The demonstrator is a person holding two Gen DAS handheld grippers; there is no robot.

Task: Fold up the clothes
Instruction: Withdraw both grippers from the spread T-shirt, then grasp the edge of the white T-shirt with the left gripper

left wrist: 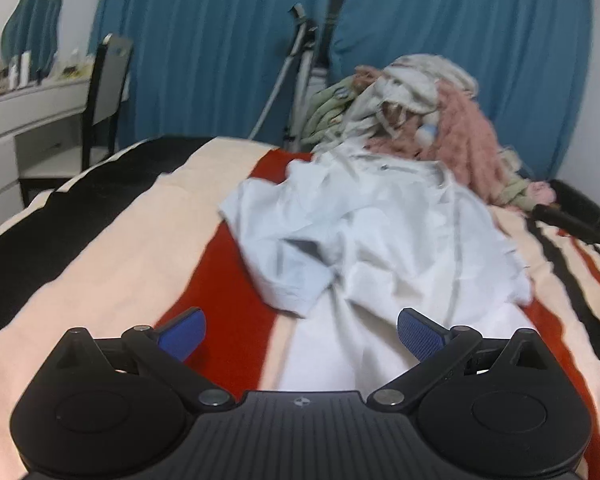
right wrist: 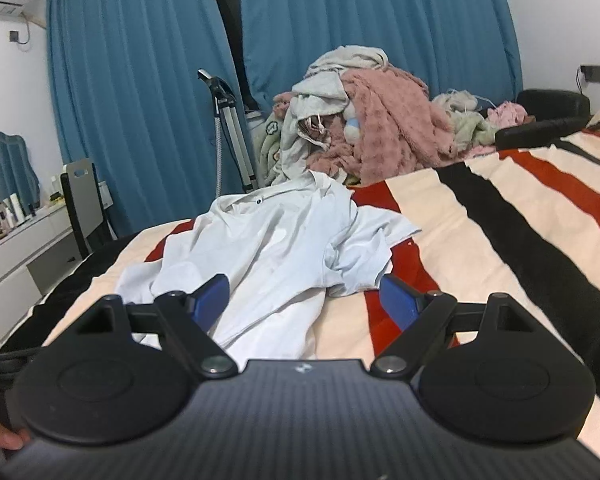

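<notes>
We see a white shirt (right wrist: pixel 276 248) lying crumpled on the striped bed (right wrist: pixel 480 216), a heap of clothes (right wrist: pixel 364 136) just behind it before blue curtains (right wrist: pixel 148 80). Our left hand-held gripper (left wrist: pixel 300 336) and right hand-held gripper (right wrist: pixel 304 300) hang spread wide, empty. The left view is blurred.

The bed (right wrist: pixel 480 216) wears a cover striped in cream, red and black. A crumpled white shirt (right wrist: pixel 276 248) lies spread on it, near the middle. At the far edge sits a heap of clothes (right wrist: pixel 364 128), a pink fleecy piece (left wrist: pixel 468 136) among them.
</notes>
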